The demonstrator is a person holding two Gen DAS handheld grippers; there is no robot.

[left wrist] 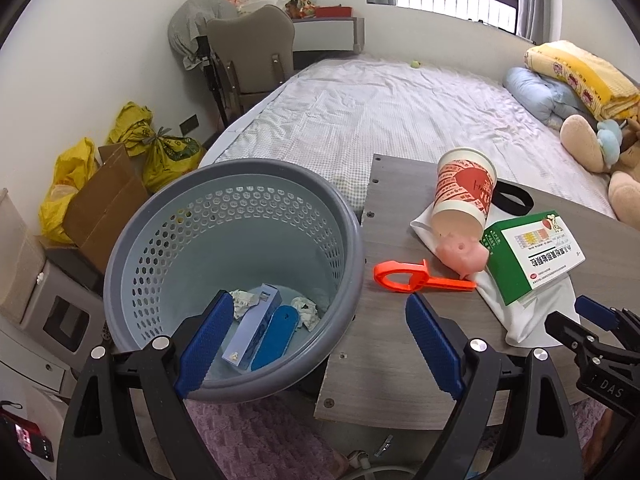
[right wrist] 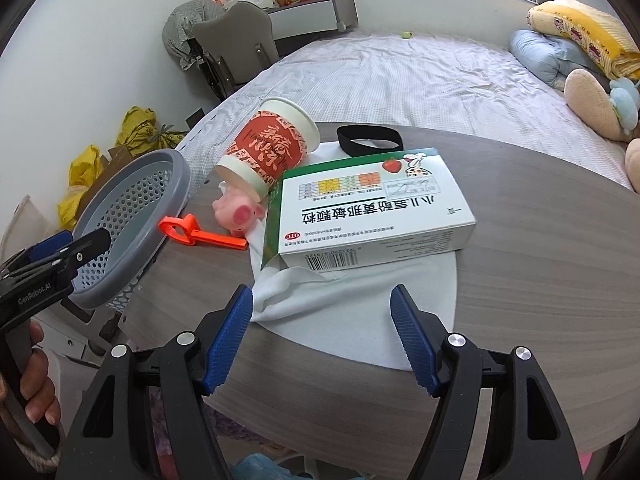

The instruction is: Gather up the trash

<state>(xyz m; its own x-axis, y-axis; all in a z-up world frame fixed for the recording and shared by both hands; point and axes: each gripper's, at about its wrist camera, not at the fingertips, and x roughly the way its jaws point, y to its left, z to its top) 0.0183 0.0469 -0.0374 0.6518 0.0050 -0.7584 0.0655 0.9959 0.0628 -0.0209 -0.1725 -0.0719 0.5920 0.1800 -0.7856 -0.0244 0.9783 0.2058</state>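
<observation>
Bin (left wrist: 352,236) at table (right wrist: 540,260) edge, both claws gaping, empty.

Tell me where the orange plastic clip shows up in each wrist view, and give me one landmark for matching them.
Left wrist: orange clip lies on the table, right of centre, beside the basket.
Right wrist: orange clip lies left of centre, between the basket and medicine box.
Shared landmark: pink pig toy touching the clip.

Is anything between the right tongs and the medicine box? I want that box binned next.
Nothing visible blocks it. The right tongs hang open over the white cloth, and the box lies on that cloth just beyond, its near side exposed. The cup leans at its far left corner.
</observation>
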